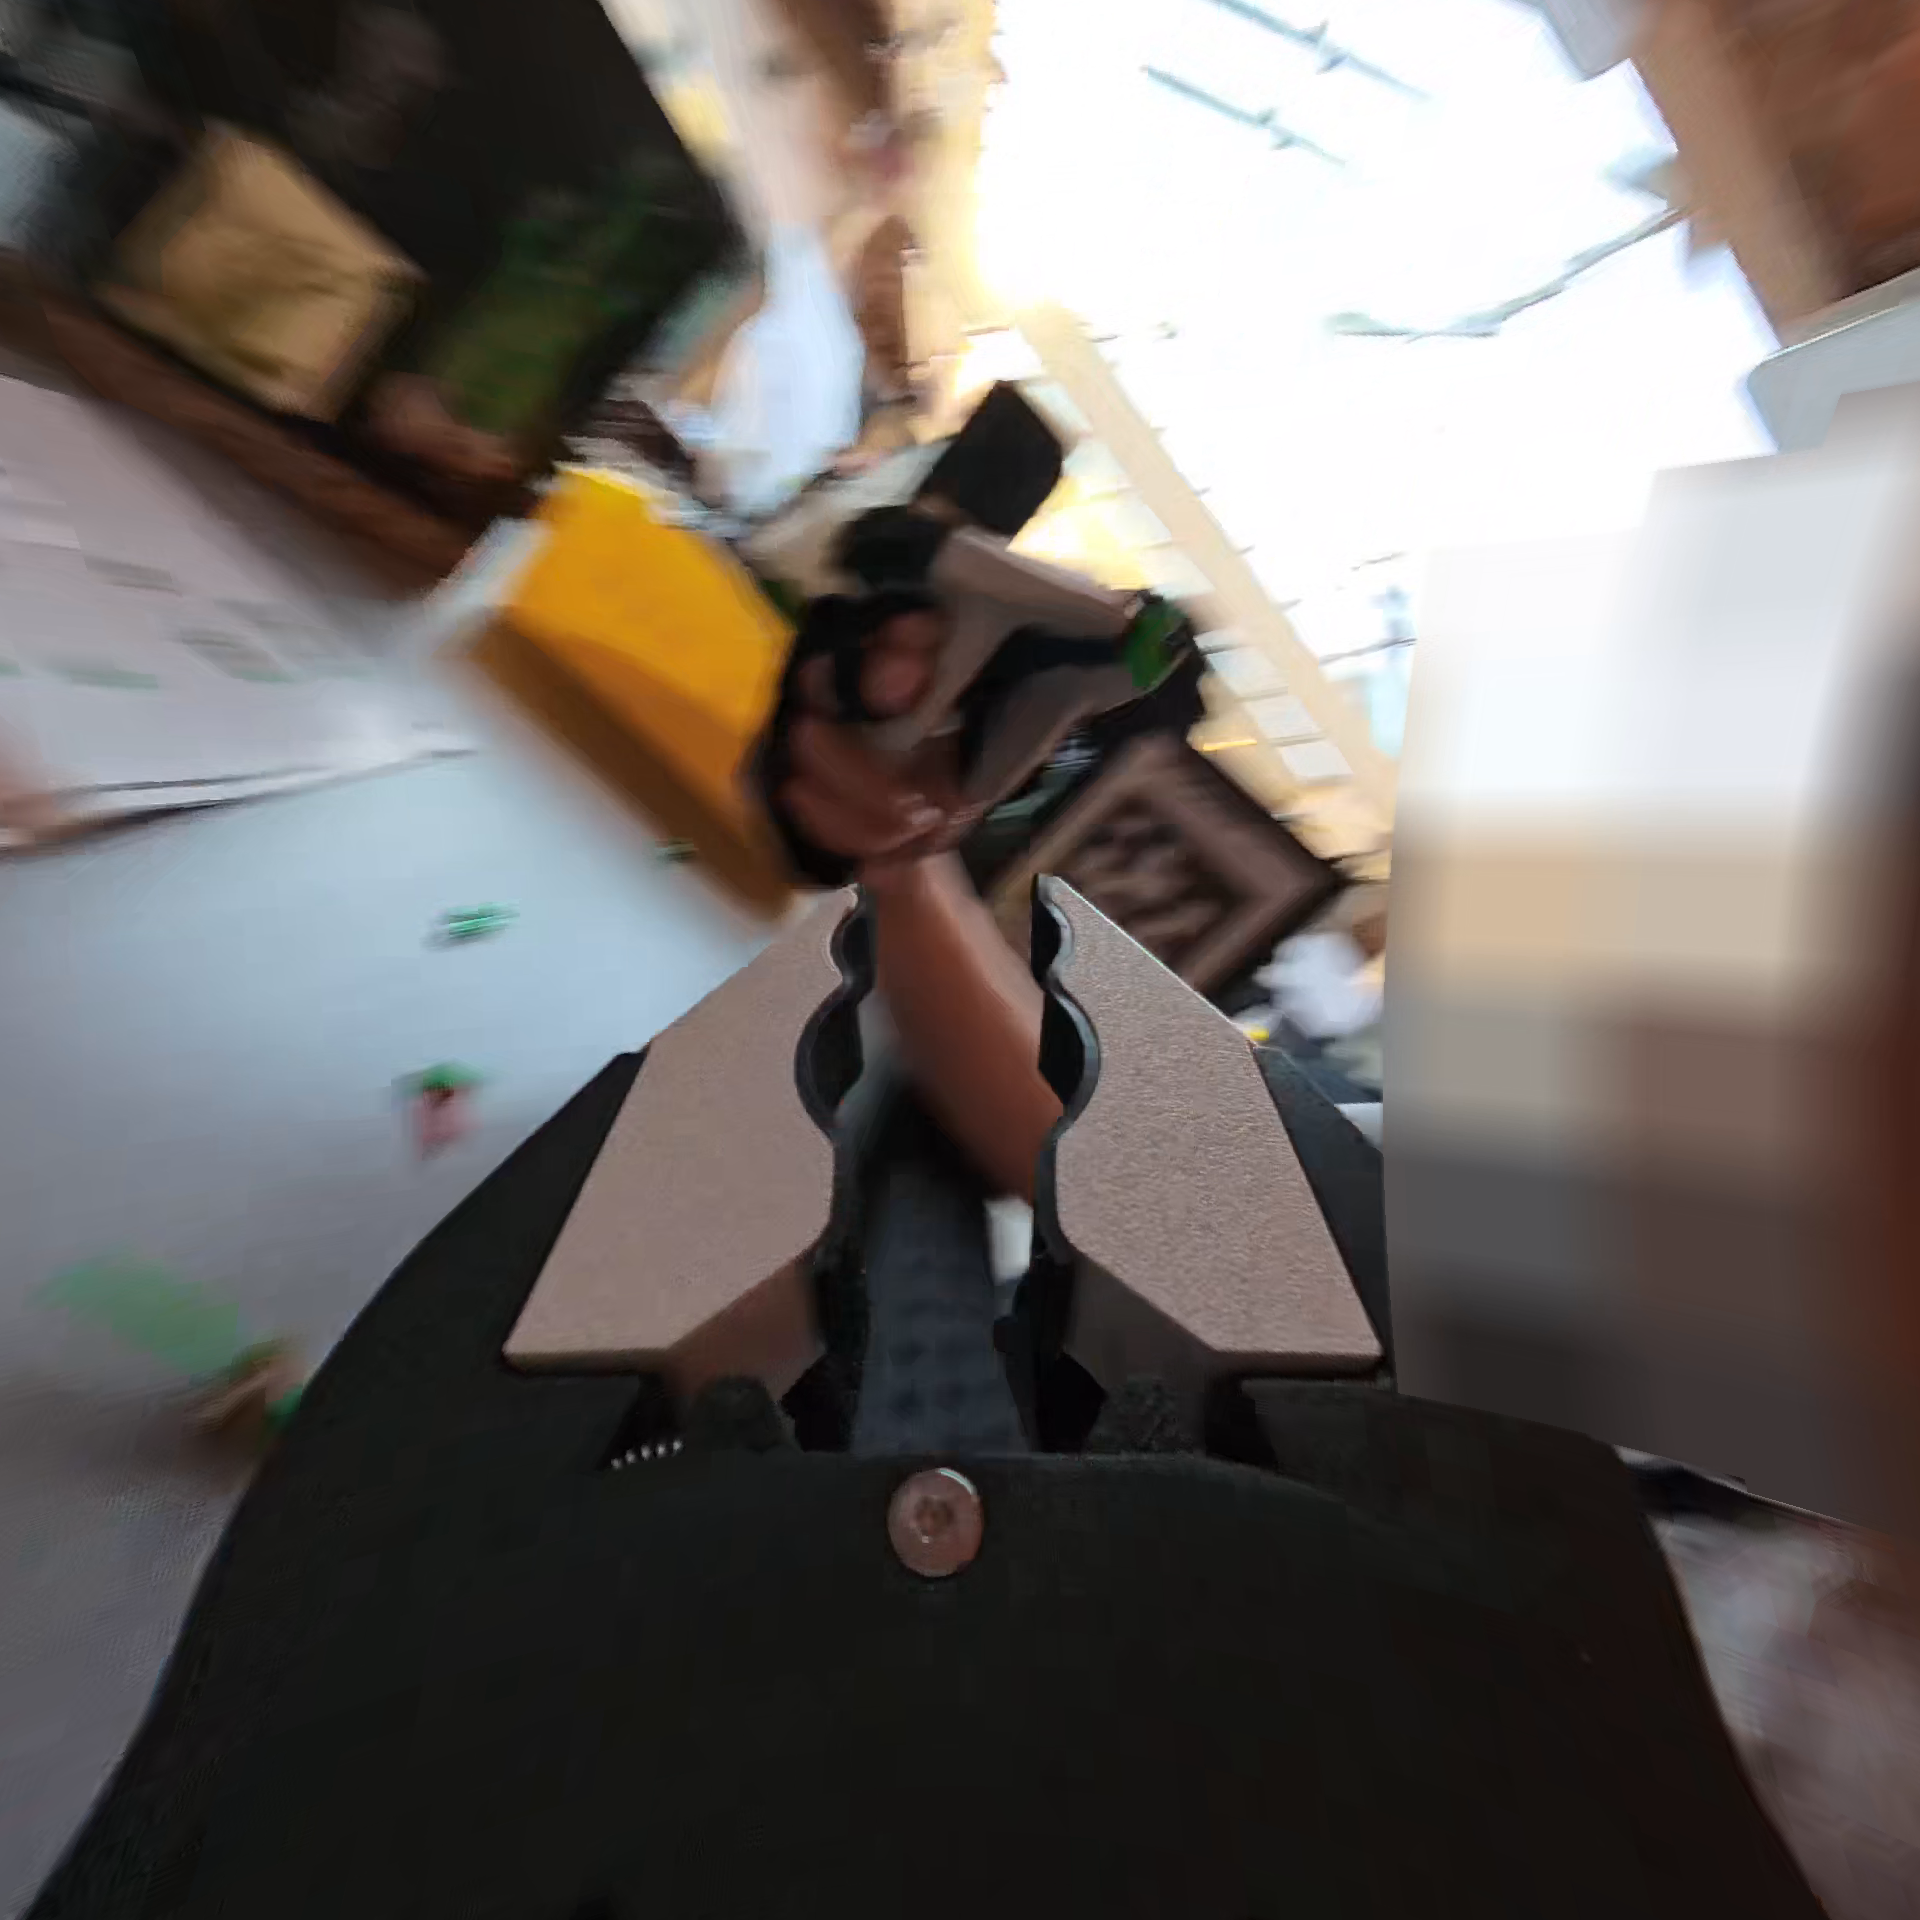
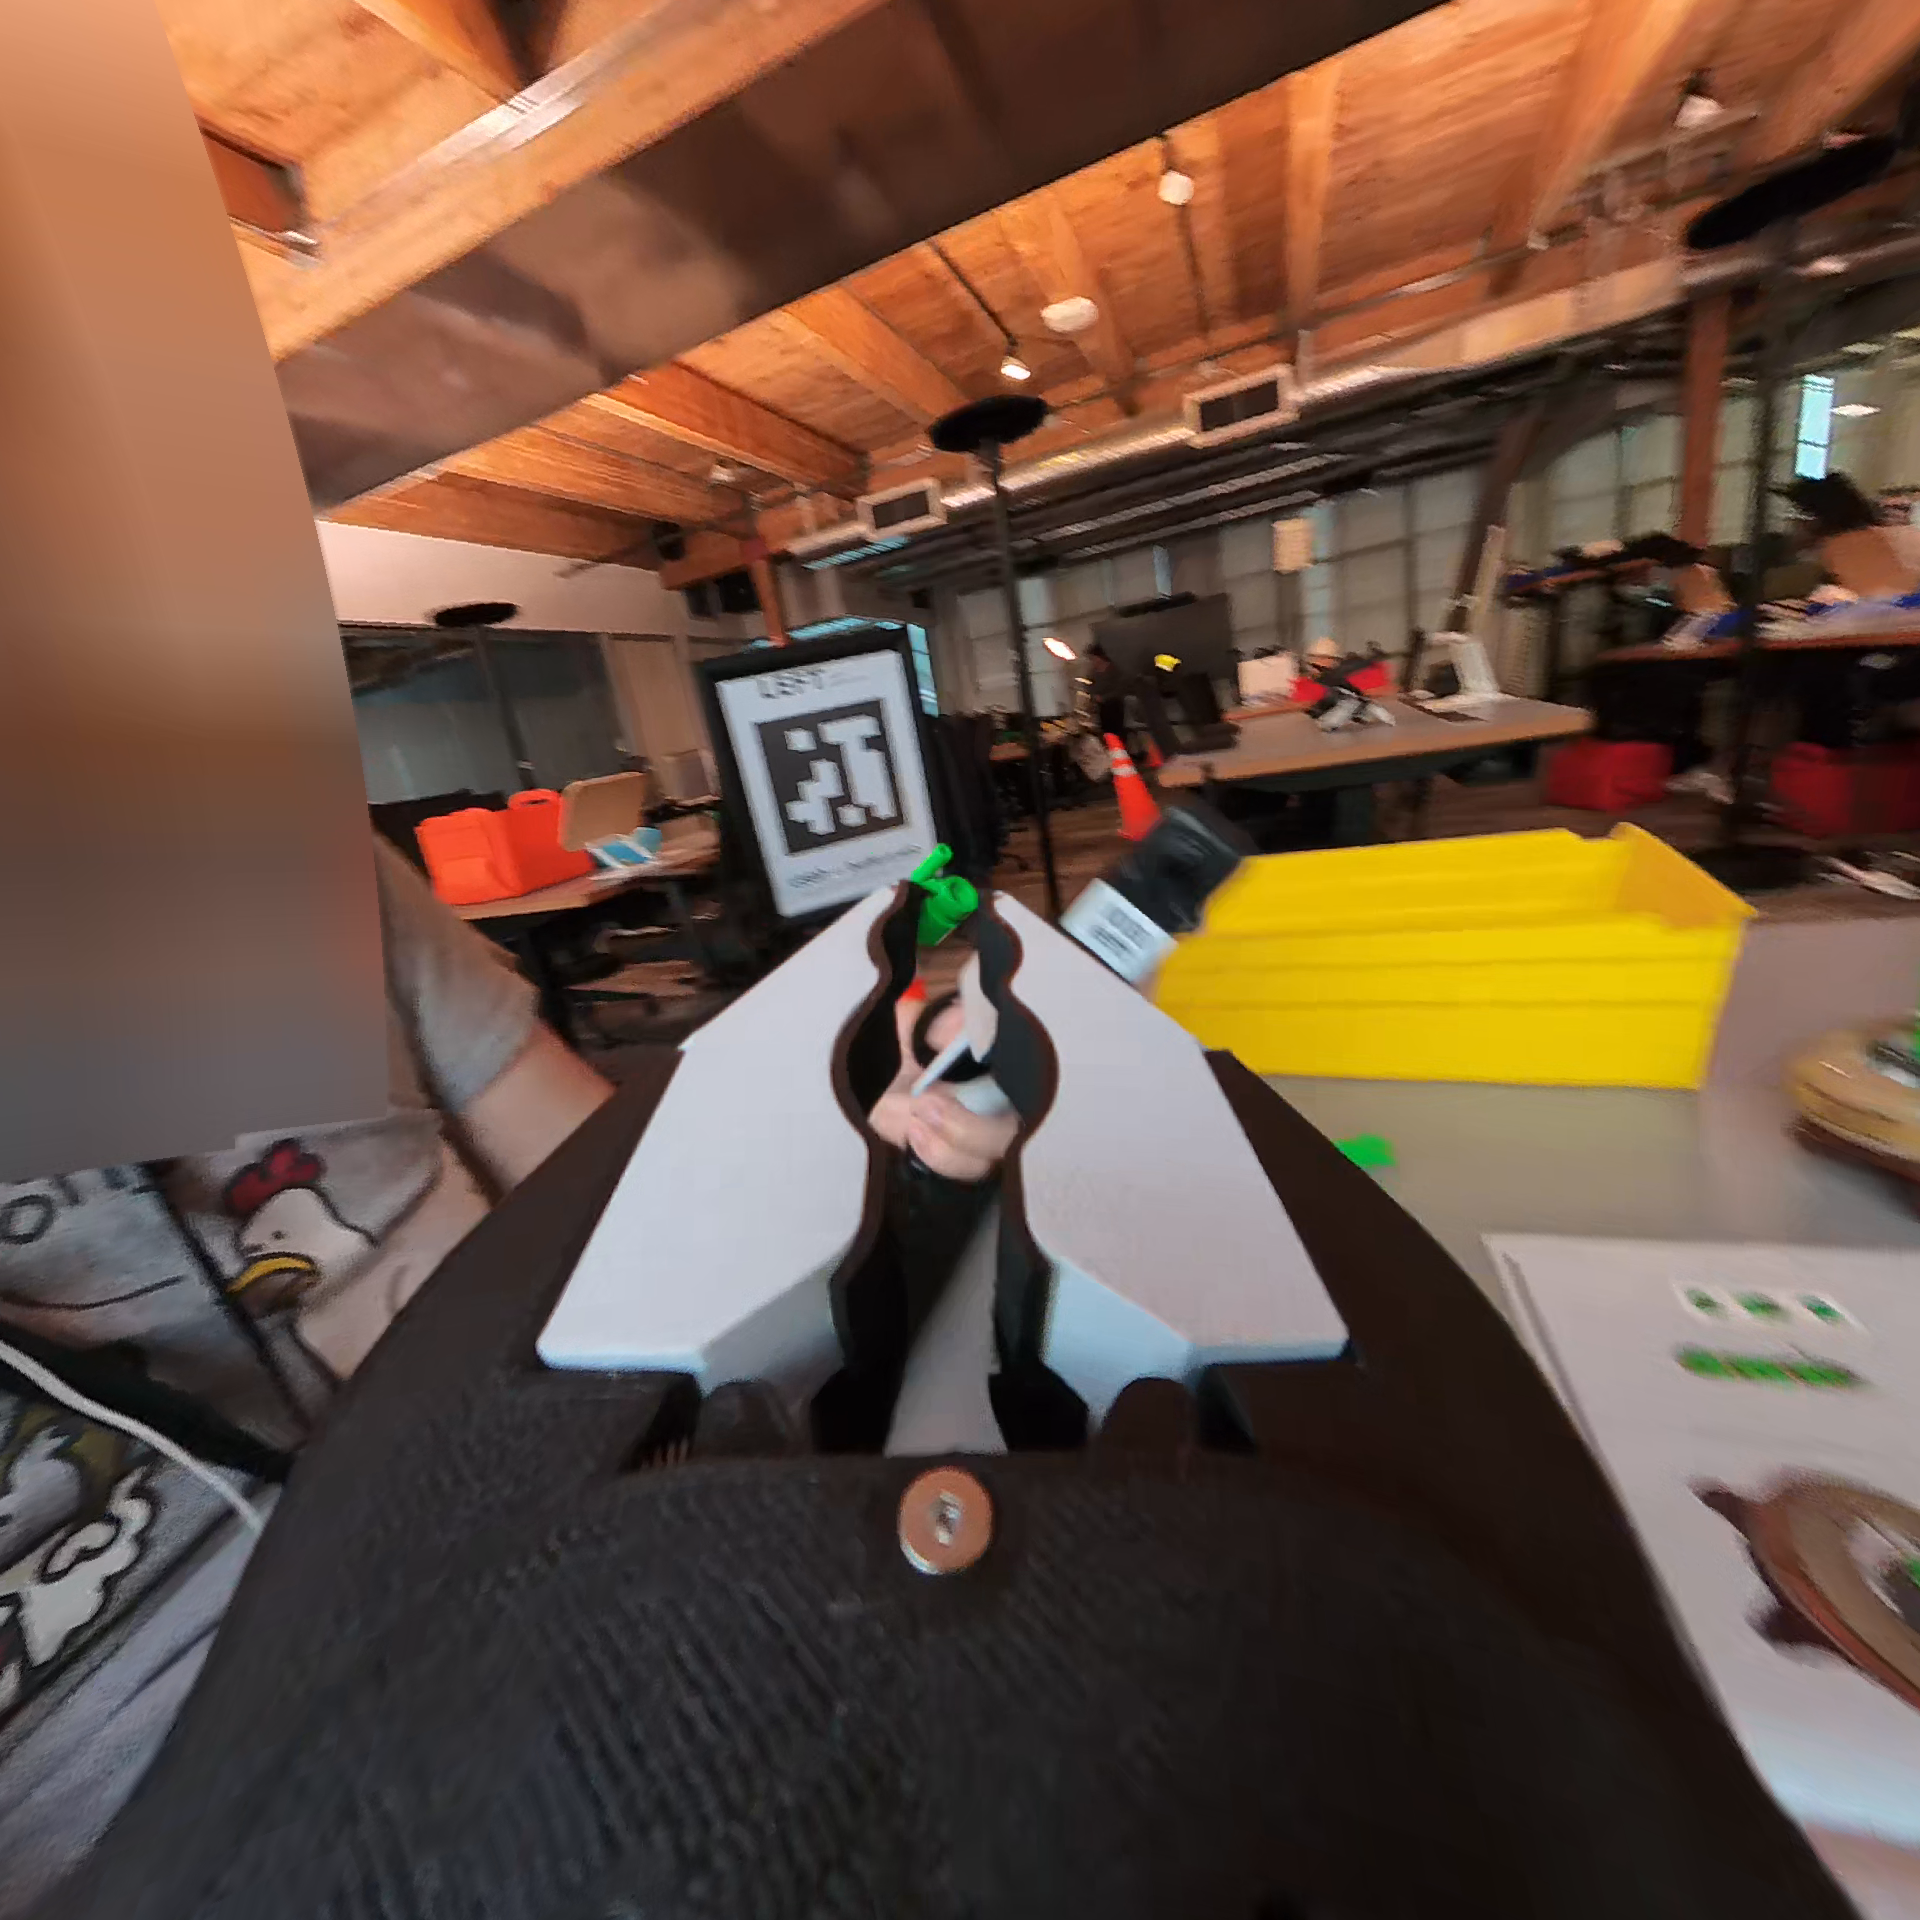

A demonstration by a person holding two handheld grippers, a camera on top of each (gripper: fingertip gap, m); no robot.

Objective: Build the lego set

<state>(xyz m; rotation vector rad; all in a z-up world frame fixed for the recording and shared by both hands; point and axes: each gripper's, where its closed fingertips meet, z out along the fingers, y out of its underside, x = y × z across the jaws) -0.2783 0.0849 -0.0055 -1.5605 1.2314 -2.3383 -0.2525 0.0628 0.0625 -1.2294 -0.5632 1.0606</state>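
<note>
The two hand-held grippers were raised off the pale grey table (image 2: 1558, 1164) and aimed at each other, so the step in hand looked like a mid-air mating of small parts. To do it well, I judged, the person would need to slow both hands, square the piece to its seat, and press straight along the stud axis over the table, so a slip would drop the part somewhere findable. The bright yellow plastic bin (image 2: 1455, 966) stood at the far side of the table, with the white printed instruction sheet (image 2: 1714, 1455) lying nearer. The right gripper (image 2: 940, 920) pinched a small bright green lego piece (image 2: 940, 899) at its very tips, jaws nearly together. The left gripper (image 1: 948, 914) showed a narrow gap between its tan fingers; whether it held anything I could not tell. The left wrist view, badly smeared, alone showed loose green lego pieces (image 1: 473, 923) scattered on the table and the right gripper from outside. The right wrist view alone showed the partly built round tan model (image 2: 1860, 1091) at the table's right edge.
</note>
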